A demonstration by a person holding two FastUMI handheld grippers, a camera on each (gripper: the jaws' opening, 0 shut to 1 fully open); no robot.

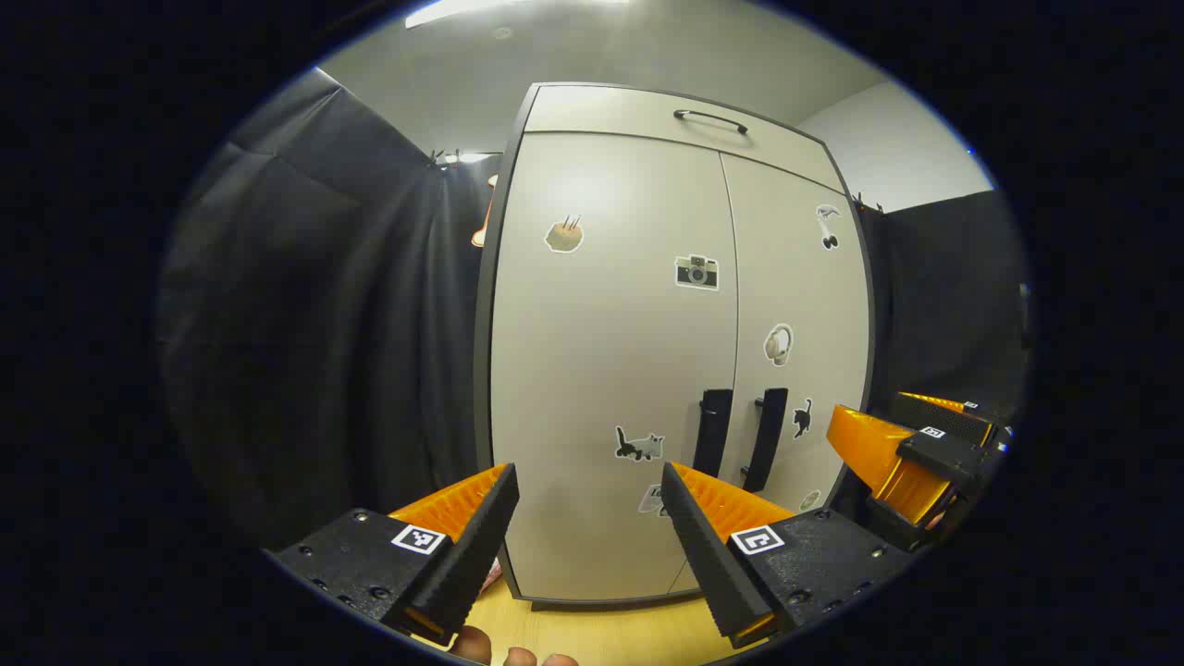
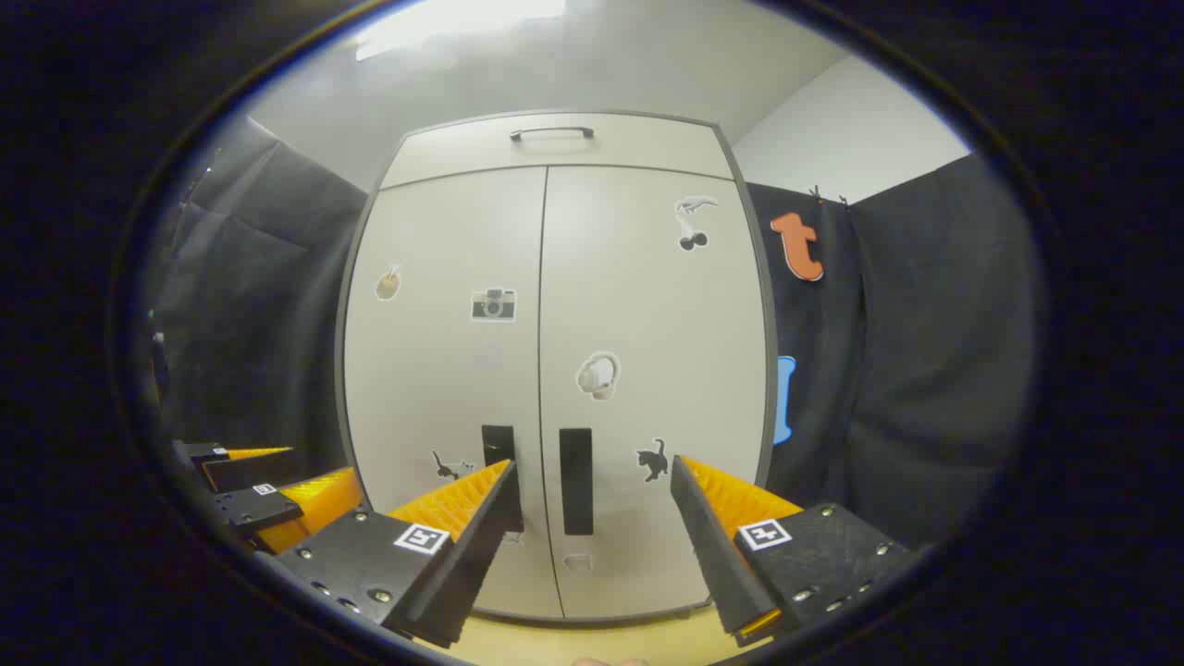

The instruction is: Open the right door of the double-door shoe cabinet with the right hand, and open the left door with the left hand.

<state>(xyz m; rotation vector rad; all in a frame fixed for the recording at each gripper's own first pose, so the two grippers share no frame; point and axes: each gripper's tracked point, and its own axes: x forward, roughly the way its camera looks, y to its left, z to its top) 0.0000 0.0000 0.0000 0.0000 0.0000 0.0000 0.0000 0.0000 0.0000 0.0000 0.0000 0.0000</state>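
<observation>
The tall pale-grey double-door shoe cabinet [image 2: 555, 370] is standing upright on the light wooden floor [image 1: 592, 634], its long axis running vertically and its front facing both grippers. Dark cloth is hanging on either side of it. Both doors are sitting shut, flush with each other along the centre seam. The left door [image 2: 444, 388] and the right door [image 2: 647, 370] are each carrying 1 black vertical bar handle: the left handle [image 2: 499, 462] and the right handle [image 2: 575, 481] are standing parallel, just beside the seam, low on the doors. Above the doors, a shallow top panel is carrying a thin dark horizontal handle [image 2: 552, 132]. Small stickers are dotting the fronts, among them a camera sticker [image 2: 493, 304] on the left door and a black cat sticker [image 2: 653, 460] on the right door.

The left gripper [image 1: 589, 504] is hovering in front of the left door, apart from it, its 2 fingers spread wide with nothing between them. In its view the 2 bar handles are lying to the right of its fingers.

The right gripper [image 2: 592, 499] is hovering before the centre seam, fingers likewise spread wide and holding nothing. In the right gripper view the right handle is showing between its fingers, farther off, not touched. The left gripper is showing at the lower left of that view.
</observation>
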